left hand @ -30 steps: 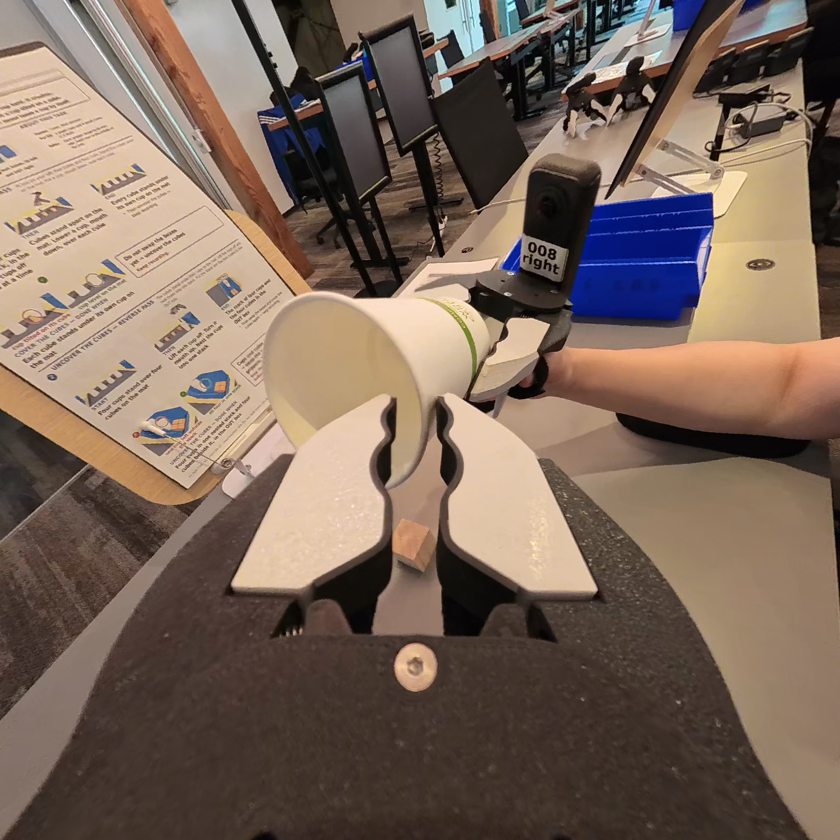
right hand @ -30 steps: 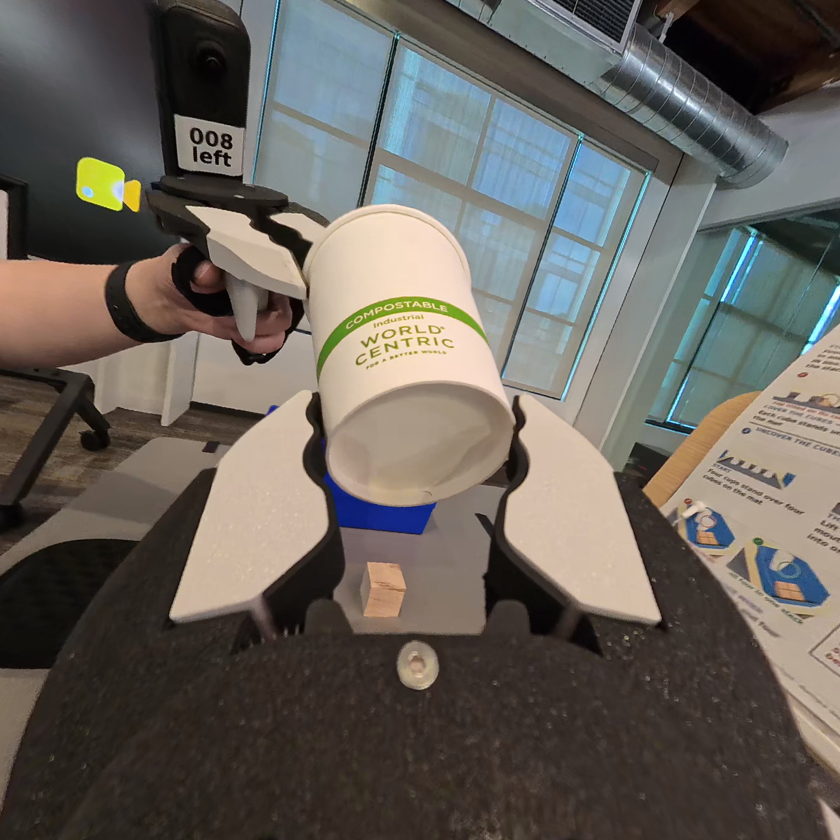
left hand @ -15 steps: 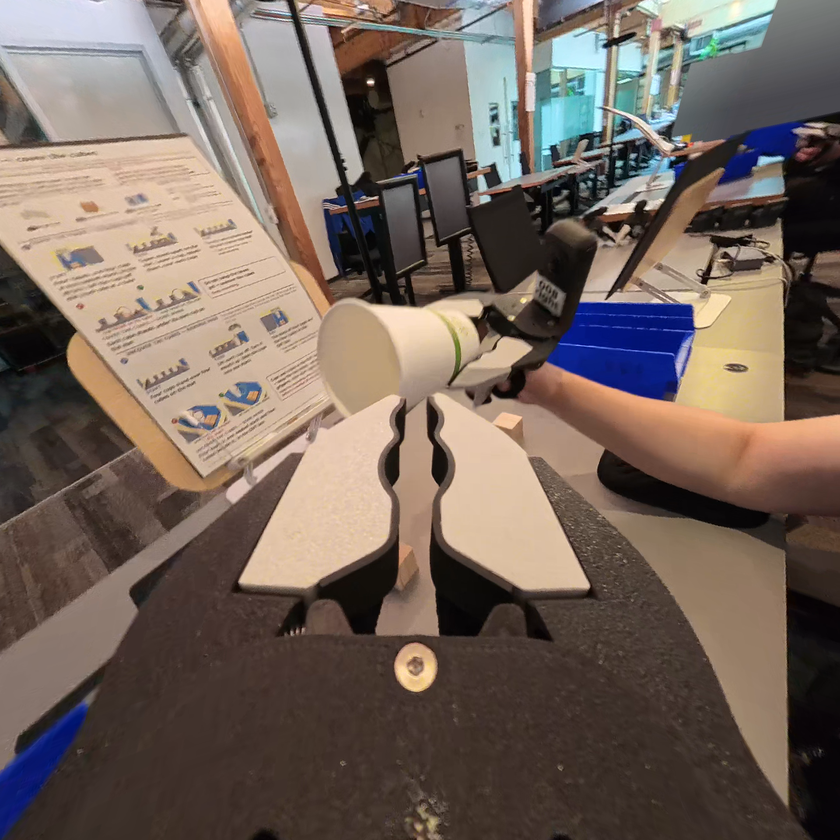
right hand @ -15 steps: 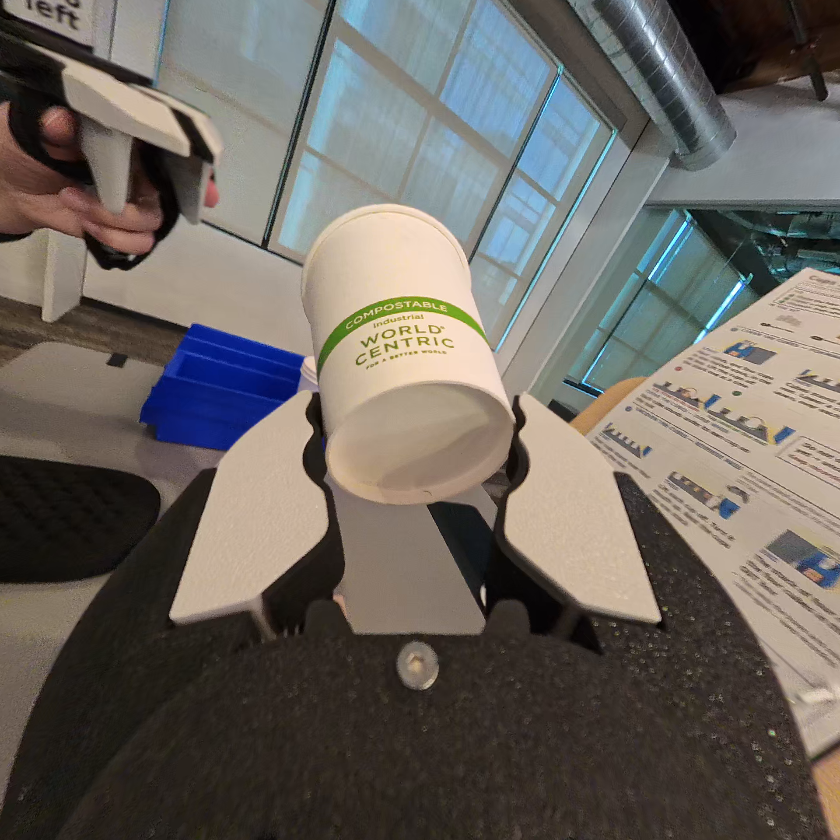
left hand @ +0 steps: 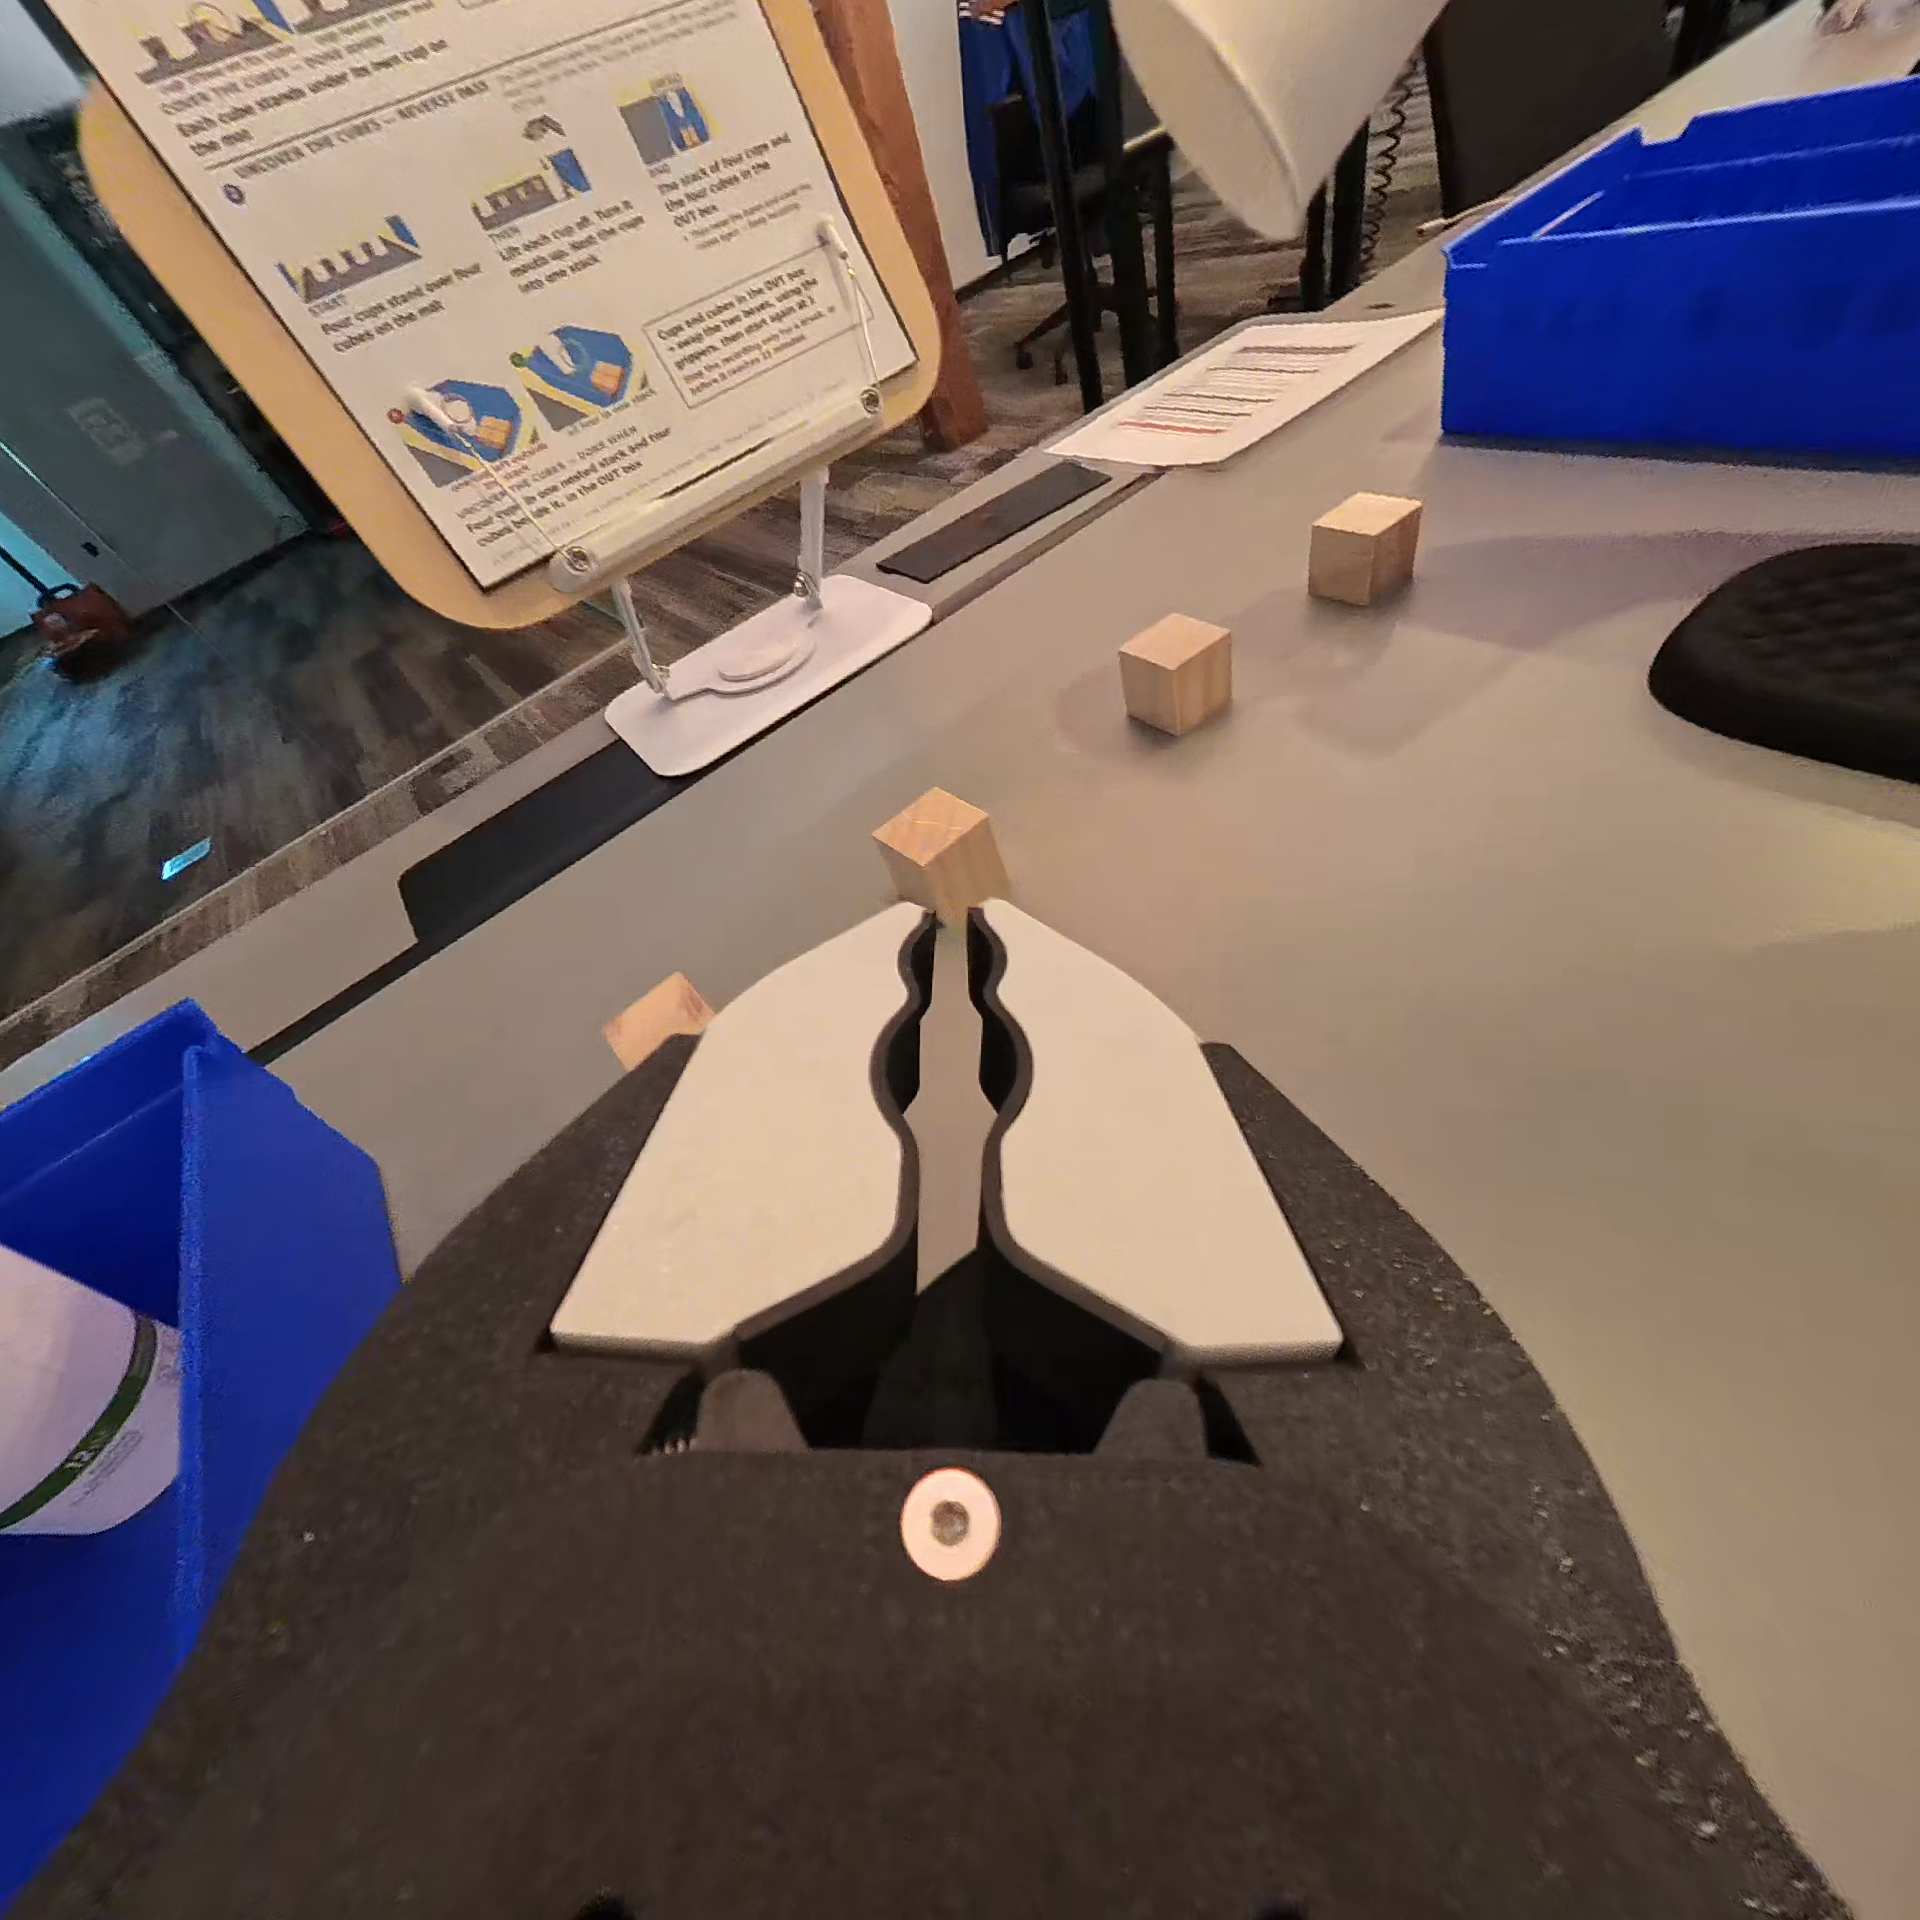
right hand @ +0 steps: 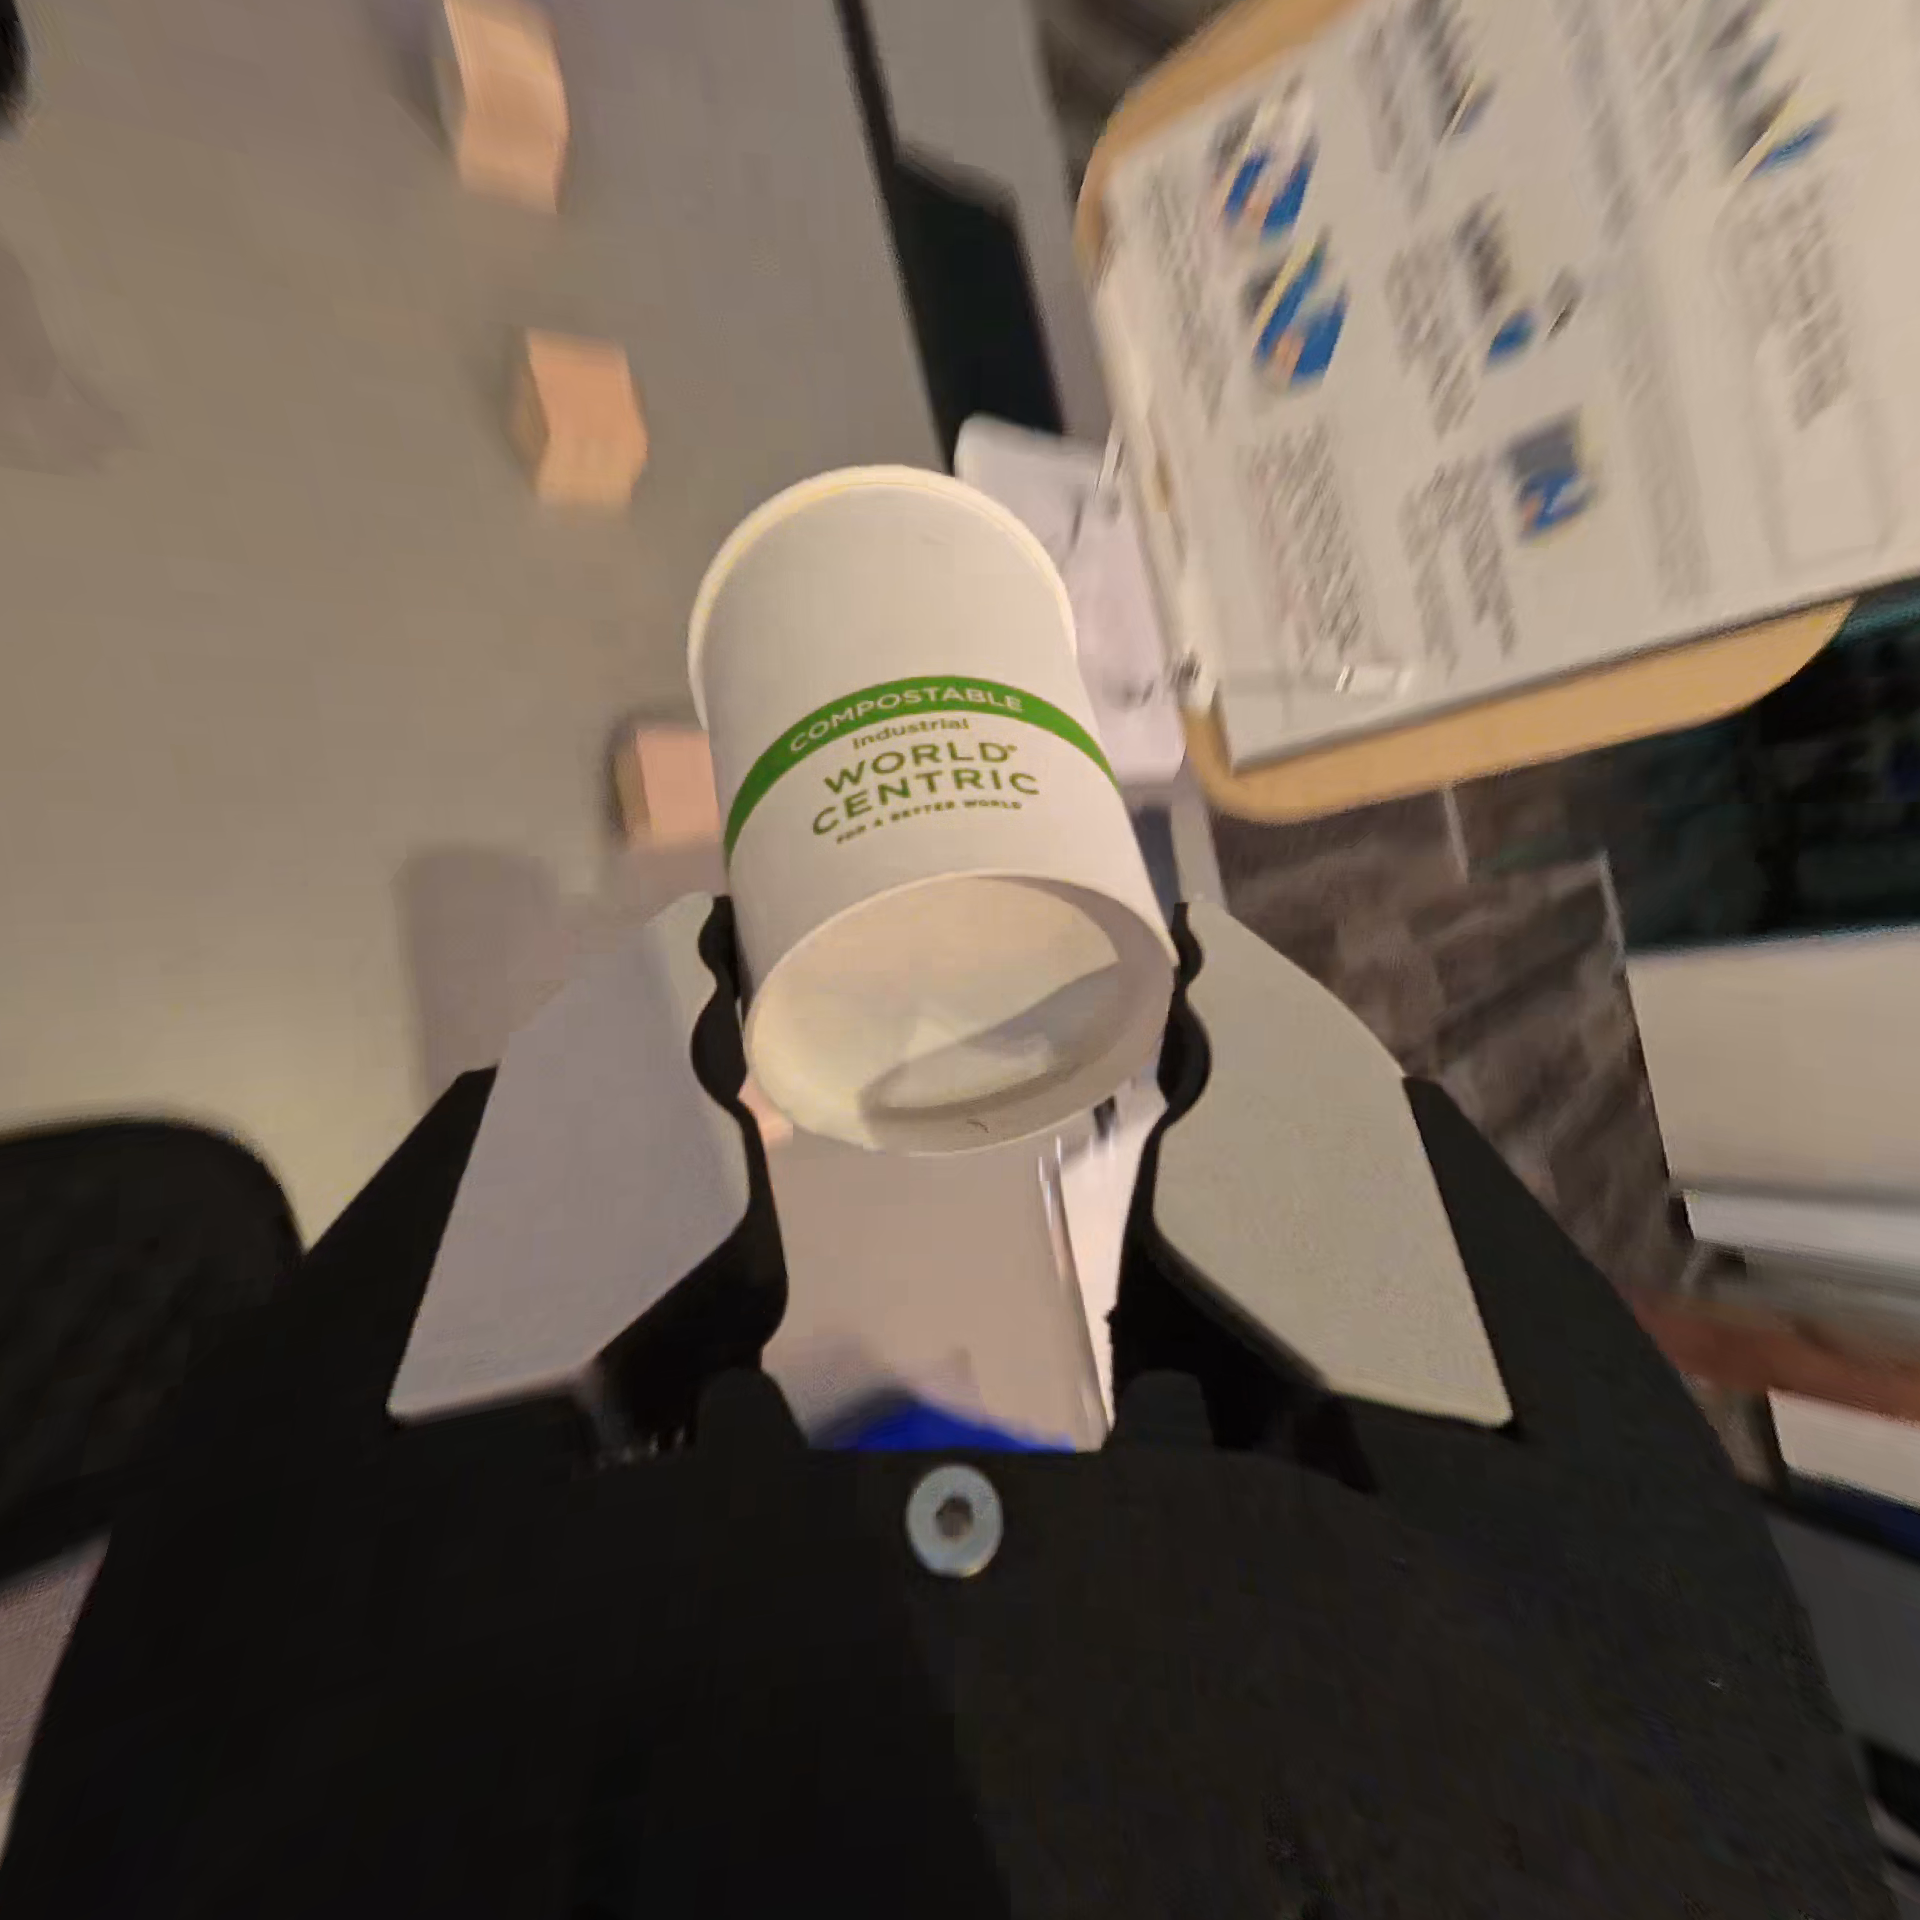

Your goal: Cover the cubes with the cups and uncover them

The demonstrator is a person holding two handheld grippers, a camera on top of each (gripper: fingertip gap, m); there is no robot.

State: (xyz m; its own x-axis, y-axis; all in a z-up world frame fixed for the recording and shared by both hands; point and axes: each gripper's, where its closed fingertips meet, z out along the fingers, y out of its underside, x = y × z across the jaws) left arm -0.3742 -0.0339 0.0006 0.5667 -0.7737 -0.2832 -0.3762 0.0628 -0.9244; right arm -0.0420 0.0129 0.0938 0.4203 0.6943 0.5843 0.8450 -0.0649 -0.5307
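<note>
The right gripper, fingers clamped on a white paper cup with green band, must lower it mouth-down over a bare wooden cube at ten o'clock, while the left gripper waits nearly closed, empty.

matt paper cup, bare wooden cubes

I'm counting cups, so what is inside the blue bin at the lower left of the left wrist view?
One white paper cup with a green band shows inside the blue bin. The bin's wall and the picture's edge hide the rest, so more cups there cannot be ruled out.
</note>
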